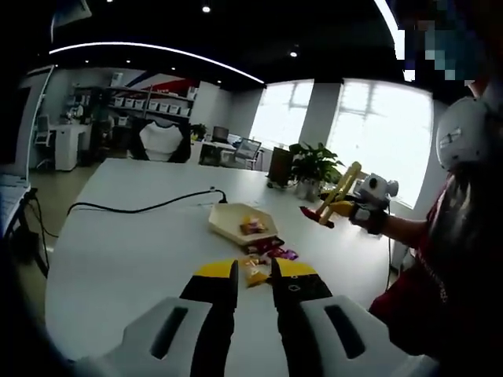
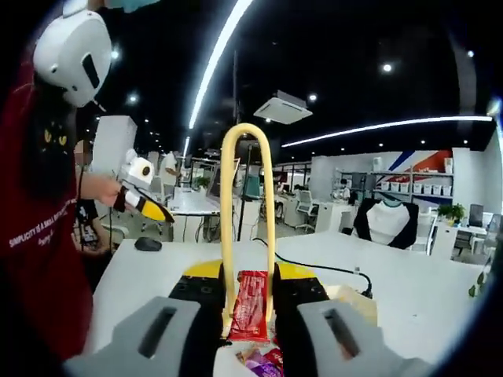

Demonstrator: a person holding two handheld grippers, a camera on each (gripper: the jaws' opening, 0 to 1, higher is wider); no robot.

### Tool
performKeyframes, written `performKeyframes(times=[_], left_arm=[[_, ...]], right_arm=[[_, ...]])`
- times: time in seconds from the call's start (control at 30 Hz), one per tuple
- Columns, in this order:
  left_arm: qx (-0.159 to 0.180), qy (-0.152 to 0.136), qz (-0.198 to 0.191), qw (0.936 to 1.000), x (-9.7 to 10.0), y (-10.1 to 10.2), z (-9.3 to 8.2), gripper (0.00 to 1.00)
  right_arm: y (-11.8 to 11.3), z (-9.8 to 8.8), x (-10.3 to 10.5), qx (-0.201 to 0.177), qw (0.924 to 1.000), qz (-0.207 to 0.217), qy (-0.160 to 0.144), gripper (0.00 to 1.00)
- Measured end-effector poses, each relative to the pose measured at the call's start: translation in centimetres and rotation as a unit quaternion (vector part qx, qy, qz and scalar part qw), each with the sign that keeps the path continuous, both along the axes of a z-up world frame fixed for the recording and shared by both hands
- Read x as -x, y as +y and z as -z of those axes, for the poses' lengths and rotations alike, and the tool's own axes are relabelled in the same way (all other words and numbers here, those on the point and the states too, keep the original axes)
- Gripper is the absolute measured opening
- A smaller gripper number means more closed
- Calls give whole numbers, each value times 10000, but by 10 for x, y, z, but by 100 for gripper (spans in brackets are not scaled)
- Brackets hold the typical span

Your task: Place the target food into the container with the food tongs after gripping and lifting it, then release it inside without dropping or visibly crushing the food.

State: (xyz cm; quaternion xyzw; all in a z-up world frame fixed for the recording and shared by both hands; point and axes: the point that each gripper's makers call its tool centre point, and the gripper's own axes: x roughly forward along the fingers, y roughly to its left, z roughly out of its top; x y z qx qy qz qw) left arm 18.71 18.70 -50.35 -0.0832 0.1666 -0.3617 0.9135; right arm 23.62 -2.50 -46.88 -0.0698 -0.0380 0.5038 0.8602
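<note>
In the left gripper view my left gripper (image 1: 255,269) hovers over the white table (image 1: 126,259), its jaws a little apart with nothing between them. Wrapped snacks (image 1: 267,253) lie just past its tips. Beyond them sits a beige hexagonal container (image 1: 229,225) with several snacks inside. At the right, my right gripper (image 1: 346,208) is raised and grips yellow food tongs (image 1: 343,184) with a red end. In the right gripper view my right gripper (image 2: 248,294) is shut on the tongs (image 2: 226,204), whose loop points away. A red packet-like piece (image 2: 250,302) sits between the tongs' arms.
A black cable (image 1: 134,209) runs across the table behind the container. A person in a red top (image 2: 39,236) with a white helmet holds the left gripper (image 2: 145,206) over the table's left side. The container's corner (image 2: 355,302) and loose snacks (image 2: 263,361) show near my right jaws.
</note>
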Motion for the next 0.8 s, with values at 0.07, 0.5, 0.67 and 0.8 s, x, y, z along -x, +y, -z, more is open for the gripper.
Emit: performKeyframes(times=[0.07, 0.5, 0.67, 0.8], left_arm=[[25, 17, 26, 10000, 0, -2, 0, 18], [-5, -90, 56, 9999, 6, -5, 4, 18], [-149, -76, 17, 9999, 12, -2, 10, 18], [-77, -32, -88, 9999, 16, 4, 14, 18]], right_arm=[[2, -11, 1, -6, 9999, -13, -165, 19], [-11, -24, -42, -88, 9969, 778, 30, 20], [-19, -18, -65, -250, 9917, 1213, 344, 19], [-20, -3, -77, -391, 9870, 1348, 789, 18]])
